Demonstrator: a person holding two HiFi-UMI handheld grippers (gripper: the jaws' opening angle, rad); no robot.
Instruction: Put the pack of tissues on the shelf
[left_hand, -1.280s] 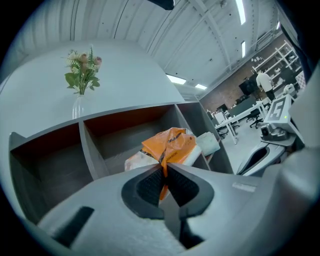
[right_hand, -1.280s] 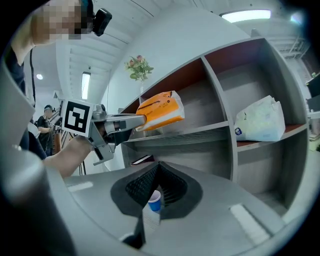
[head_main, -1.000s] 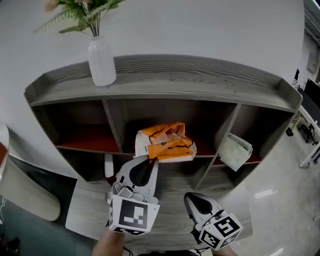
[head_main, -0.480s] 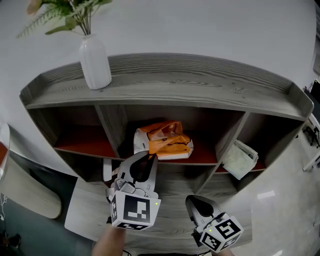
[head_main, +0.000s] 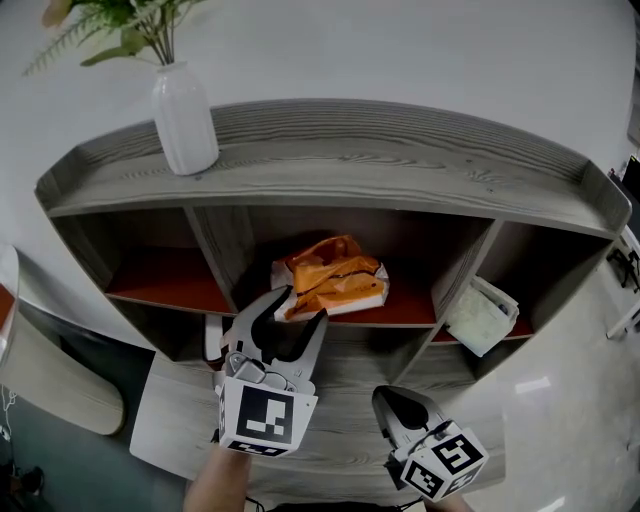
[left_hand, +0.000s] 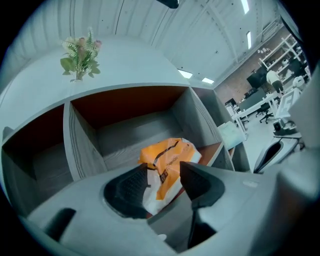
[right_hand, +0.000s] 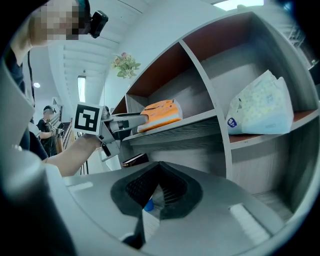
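Observation:
The orange and white pack of tissues (head_main: 335, 279) lies on the red floor of the shelf's (head_main: 330, 150) middle compartment, also seen in the left gripper view as the pack (left_hand: 167, 157) and in the right gripper view as the pack (right_hand: 160, 114). My left gripper (head_main: 290, 312) stands just in front of the pack's near left corner; its jaws are opening, and the pads do not press the pack. My right gripper (head_main: 392, 403) hangs lower, to the right, shut with nothing in it.
A white vase (head_main: 183, 123) with green stems stands on the shelf top at the left. A white pack (head_main: 483, 313) leans in the right compartment. Upright dividers (head_main: 217, 255) flank the middle compartment. A small grey table (head_main: 180, 410) sits below.
The left gripper's jaws have spread apart and let go of the tissue pack, which now rests in the middle compartment. The right gripper has barely moved.

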